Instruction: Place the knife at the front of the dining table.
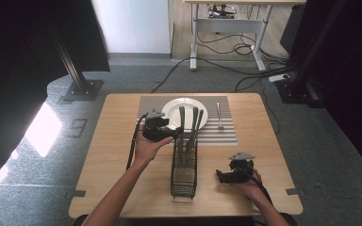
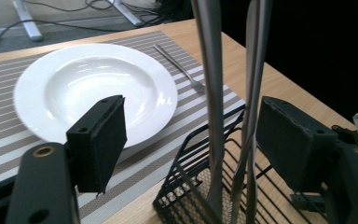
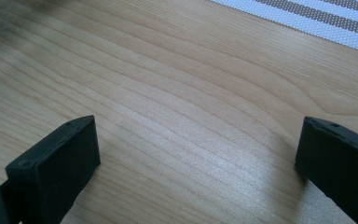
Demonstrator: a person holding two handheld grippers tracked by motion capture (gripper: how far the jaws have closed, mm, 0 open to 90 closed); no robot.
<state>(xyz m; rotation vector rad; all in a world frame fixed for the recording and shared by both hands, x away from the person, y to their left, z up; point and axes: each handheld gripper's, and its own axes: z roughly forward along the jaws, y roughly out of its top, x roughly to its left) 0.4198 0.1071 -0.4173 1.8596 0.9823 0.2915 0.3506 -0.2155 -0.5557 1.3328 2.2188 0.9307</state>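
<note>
Here we see our left tongs (image 2: pixel 191 149) gaping around upright cutlery handles (image 2: pixel 214 93) in the wire basket (image 1: pixel 184 172) mid-worktop, gripping none, while our right tongs (image 3: pixel 198 163) gape empty over the near-right worktop (image 3: pixel 168 93).

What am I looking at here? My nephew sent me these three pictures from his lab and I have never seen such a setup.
A person sits at a wooden table with a hand-held two-jaw tool in each hand. One camera looks down from above; the other two ride on the tools. On the table lie a striped placemat, a white plate, a fork and a black wire basket with cutlery handles standing in it. The left gripper stands open around two handles, not pressing them. The right gripper rests open, holding nothing.
</note>
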